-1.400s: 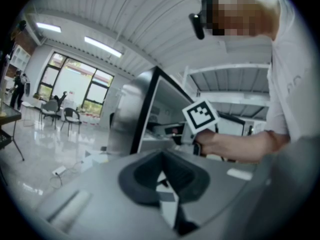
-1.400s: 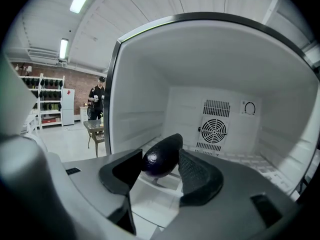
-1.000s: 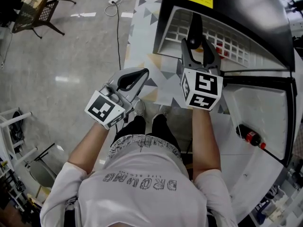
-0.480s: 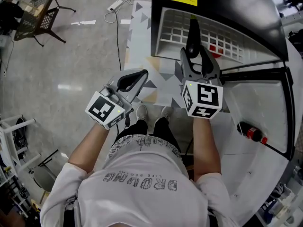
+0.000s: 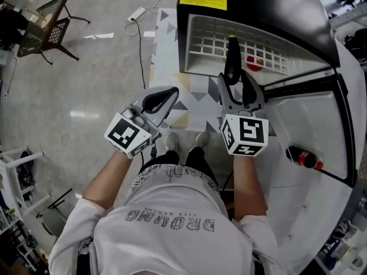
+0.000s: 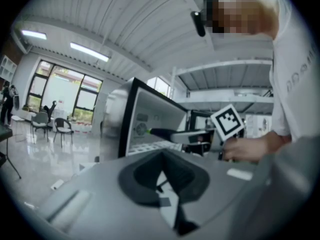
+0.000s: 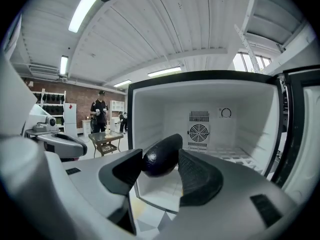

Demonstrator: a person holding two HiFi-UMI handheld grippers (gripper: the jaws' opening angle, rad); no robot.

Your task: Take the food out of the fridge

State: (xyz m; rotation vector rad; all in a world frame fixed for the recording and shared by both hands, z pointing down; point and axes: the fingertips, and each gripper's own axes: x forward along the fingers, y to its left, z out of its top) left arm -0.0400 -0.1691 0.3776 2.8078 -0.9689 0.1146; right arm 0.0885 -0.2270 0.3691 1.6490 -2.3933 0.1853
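Clearly the right gripper (image 5: 239, 91) is clamped on the dark eggplant (image 7: 161, 156), whose long axis points straight ahead at the open fridge (image 5: 269, 10) in front. The left gripper (image 5: 159, 99), closed on nothing, hangs farther from the fridge.

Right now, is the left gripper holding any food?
No, the left gripper has its jaws together with nothing between them; the eggplant sits in the right gripper.

Floor (image 5: 80, 90): grey, glossy | triangle-patterned mat (image 5: 165, 50) flat on it, right, at the fridge (image 5: 275, 10) front | power strip (image 5: 136, 13) with cable, far | chair (image 5: 43, 24) far left
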